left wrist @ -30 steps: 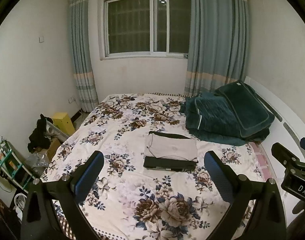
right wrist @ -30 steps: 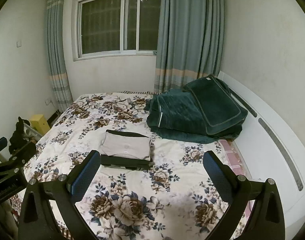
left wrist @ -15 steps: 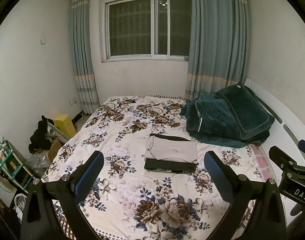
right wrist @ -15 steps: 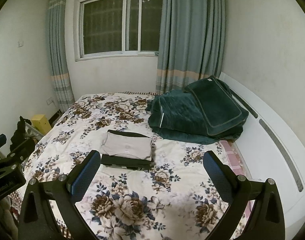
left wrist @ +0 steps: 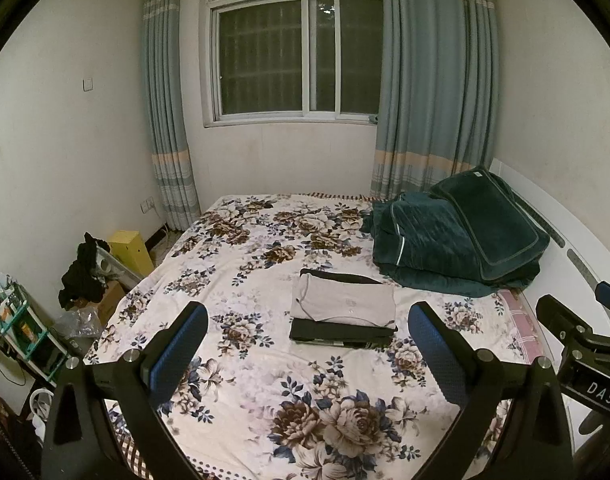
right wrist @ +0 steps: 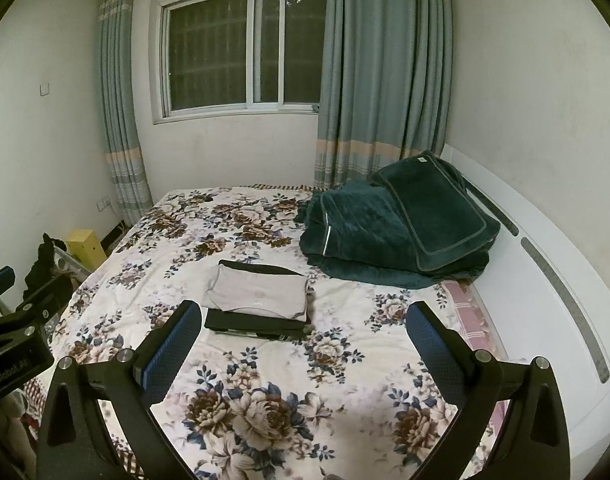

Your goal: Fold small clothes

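A folded grey garment (left wrist: 345, 302) lies on top of a folded black garment (left wrist: 341, 332) in the middle of the floral bed sheet (left wrist: 265, 380). The stack also shows in the right wrist view: grey garment (right wrist: 259, 294) on the black garment (right wrist: 257, 324). My left gripper (left wrist: 308, 344) is open and empty, held above the near part of the bed, well short of the stack. My right gripper (right wrist: 304, 344) is open and empty, at about the same distance from it. Each gripper shows at the edge of the other's view.
A dark green quilt and pillow (left wrist: 457, 236) are piled at the bed's far right by the white headboard (right wrist: 553, 280). A yellow box (left wrist: 133, 250), dark clothes (left wrist: 83, 276) and a shelf (left wrist: 21, 328) stand on the floor at left. Window and curtains behind.
Both grippers have drawn back and tilted up a little, so the bed and stack sit lower in view. The stack has not moved and both grippers stay open.
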Demonstrator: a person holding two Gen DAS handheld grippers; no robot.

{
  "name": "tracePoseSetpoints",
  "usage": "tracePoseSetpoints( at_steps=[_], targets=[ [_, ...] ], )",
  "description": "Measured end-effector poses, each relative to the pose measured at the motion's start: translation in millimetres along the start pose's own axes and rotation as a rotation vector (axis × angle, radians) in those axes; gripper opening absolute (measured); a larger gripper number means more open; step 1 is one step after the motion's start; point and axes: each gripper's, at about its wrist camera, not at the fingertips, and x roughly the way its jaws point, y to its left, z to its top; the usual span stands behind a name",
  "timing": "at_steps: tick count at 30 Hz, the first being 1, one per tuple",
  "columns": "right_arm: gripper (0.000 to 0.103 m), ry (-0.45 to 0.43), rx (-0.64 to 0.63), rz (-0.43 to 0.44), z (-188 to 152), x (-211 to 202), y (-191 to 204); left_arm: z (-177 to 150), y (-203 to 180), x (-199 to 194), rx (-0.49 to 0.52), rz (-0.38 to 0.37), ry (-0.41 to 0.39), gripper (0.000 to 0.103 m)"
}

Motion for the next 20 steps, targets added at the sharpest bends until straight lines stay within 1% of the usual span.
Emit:
tracePoseSetpoints(
  at_steps=[12, 20],
  targets=[
    [0.103, -0.001, 0.003, -0.005, -4.8, -2.6, 0.9, -3.1, -0.6, -0.3, -0.001, 0.004, -0.001, 0.102],
    [0.103, -0.002, 0.007, -0.008, -5.9, -4.1, 1.6, 3.0, 3.9, -4.1, -0.002, 0.017, -0.015, 0.102]
  ],
)
